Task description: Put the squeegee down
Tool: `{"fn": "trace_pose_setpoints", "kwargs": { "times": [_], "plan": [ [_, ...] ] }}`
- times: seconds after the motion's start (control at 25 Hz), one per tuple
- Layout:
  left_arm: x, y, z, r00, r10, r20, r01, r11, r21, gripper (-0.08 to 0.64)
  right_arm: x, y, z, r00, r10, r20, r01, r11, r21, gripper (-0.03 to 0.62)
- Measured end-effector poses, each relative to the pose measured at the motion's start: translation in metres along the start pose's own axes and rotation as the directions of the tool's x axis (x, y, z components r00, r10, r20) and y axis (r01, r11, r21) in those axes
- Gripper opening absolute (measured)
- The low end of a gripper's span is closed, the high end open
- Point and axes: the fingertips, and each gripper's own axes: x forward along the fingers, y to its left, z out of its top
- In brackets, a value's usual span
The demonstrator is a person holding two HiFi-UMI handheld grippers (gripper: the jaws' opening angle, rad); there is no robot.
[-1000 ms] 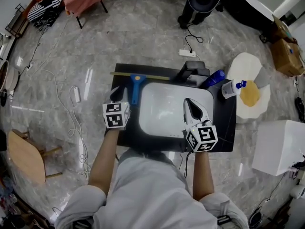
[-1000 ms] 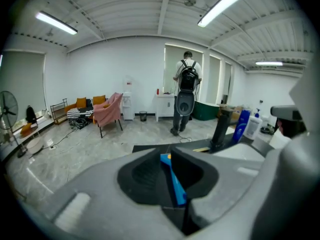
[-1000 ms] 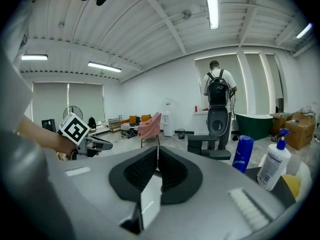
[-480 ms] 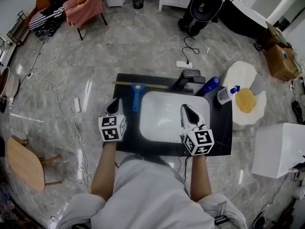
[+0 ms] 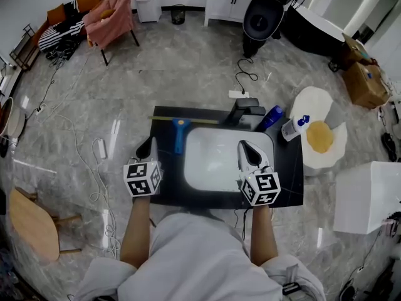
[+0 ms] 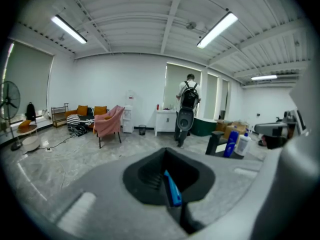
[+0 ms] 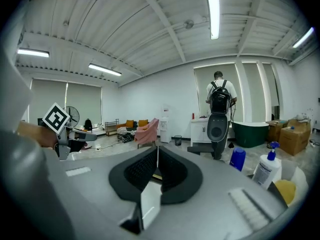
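Black worktop (image 5: 288, 182) being filled mostly by white sink (image 5: 216, 162). Squeegee (image 5: 180, 134) being supported flat by worktop at sink's 10 o'clock, ungripped. Left gripper (image 5: 149, 145) being held at squeegee's 8 o'clock, right gripper (image 5: 245, 147) at sink's 3 o'clock; both fingers being pressed closed, empty.

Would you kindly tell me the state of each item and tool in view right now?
squeegee, lying flat on the black counter, released.
left tool, shut, empty.
right tool, shut, empty.
sink, nothing in it.
spray bottle, upright.
blue bottle, upright.
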Motion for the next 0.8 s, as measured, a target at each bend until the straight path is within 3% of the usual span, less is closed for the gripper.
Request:
{"fn": "trace_pose_setpoints", "kwargs": {
  "times": [0.52,0.8],
  "plan": [
    [-0.016,-0.007,0.029,0.994,-0.053,0.097,0.051,0.998,0.025,-0.002,-0.018,-0.009,0.014,0.998,-0.053,0.018,0.053,0.998,-0.027,0.009],
    [-0.025,0.004,0.036,0.993,-0.041,0.114,0.039,0.999,0.020,-0.002,-0.020,-0.002,0.023,0.998,-0.052,0.029,0.053,0.998,-0.033,0.009]
  ]
}}
